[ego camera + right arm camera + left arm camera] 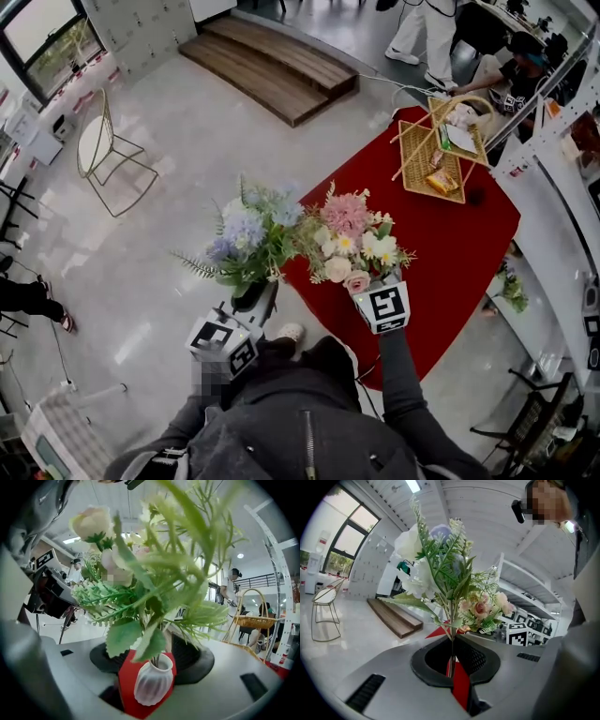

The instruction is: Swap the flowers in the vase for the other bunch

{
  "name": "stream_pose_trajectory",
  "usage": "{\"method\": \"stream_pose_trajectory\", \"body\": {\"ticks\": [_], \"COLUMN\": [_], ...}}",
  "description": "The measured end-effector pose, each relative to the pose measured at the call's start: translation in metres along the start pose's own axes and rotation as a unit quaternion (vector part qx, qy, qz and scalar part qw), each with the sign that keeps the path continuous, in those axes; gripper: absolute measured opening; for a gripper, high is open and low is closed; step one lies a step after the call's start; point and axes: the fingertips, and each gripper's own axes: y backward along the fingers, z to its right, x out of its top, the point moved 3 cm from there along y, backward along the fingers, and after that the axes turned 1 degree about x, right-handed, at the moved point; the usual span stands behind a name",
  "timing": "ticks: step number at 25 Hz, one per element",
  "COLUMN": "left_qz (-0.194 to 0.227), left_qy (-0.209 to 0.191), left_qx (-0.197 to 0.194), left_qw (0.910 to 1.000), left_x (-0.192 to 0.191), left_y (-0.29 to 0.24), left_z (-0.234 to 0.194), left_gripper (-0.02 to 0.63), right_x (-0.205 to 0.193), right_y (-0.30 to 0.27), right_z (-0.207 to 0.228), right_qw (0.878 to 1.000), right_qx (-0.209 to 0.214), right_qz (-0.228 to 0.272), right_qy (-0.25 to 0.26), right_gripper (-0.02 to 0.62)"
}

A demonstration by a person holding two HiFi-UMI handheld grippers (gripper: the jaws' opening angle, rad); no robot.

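My left gripper [253, 296] [452, 641] is shut on the thin stems of a blue and white bunch [246, 234] [438, 559], held upright off the left edge of the red table [450, 234]. My right gripper [367, 279] [157, 644] is shut on the stems of a pink and cream bunch [349, 230] [140, 573]. Right under those stems stands a small white ribbed vase [152, 686] on the red cloth, and the stem ends reach into its mouth. Leaves hide the pads' contact. The vase is hidden in the head view.
A wicker basket [441, 150] with packets stands at the table's far end. A gold wire chair [103, 155] and a wooden step [272, 66] are on the pale floor. People stand at the top right, and white shelving [553, 187] runs along the right.
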Motion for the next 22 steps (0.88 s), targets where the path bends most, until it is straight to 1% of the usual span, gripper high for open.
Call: {"method": "stream_pose_trajectory", "body": {"ticks": [5,7,8,9,10,12,15,20,22], "left_qz": [-0.003,-0.003,-0.003,-0.002,-0.001,0.000,0.002,0.004,0.005], "left_qy": [0.001,0.004,0.007,0.010,0.011,0.010,0.010,0.009,0.010], "left_qx": [-0.005,-0.007,-0.008,-0.009,-0.010,-0.010,-0.011,-0.009,-0.010], "left_qw": [1.0000,1.0000,0.9999,0.9999,0.9999,0.9999,0.9999,0.9999,0.9999], "left_x": [0.002,0.002,0.002,0.002,0.002,0.002,0.003,0.004,0.004], "left_y": [-0.002,-0.003,-0.003,-0.004,-0.004,-0.003,-0.003,0.001,0.002], "left_z": [-0.001,-0.002,-0.002,-0.003,-0.003,-0.005,-0.007,-0.010,-0.011], "left_gripper": [0.023,0.023,0.023,0.023,0.023,0.023,0.023,0.023,0.023], "right_x": [0.001,0.000,0.000,0.000,-0.001,-0.002,-0.002,-0.002,-0.001], "right_y": [-0.004,-0.005,-0.005,-0.006,-0.006,-0.007,-0.009,-0.007,-0.007], "right_z": [0.002,0.003,0.003,0.003,0.003,0.003,0.001,0.001,0.000], "right_qw": [1.000,0.999,0.999,0.999,0.999,0.998,0.998,0.997,0.998], "right_qx": [-0.017,-0.025,-0.031,-0.037,-0.041,-0.043,-0.043,-0.043,-0.046], "right_qz": [-0.001,-0.002,-0.003,-0.002,-0.002,-0.002,-0.009,-0.010,-0.014], "right_qy": [0.023,0.028,0.026,0.024,0.025,0.035,0.042,0.057,0.049], "right_gripper": [0.241,0.227,0.191,0.129,0.089,0.069,0.046,0.034,0.032]}}
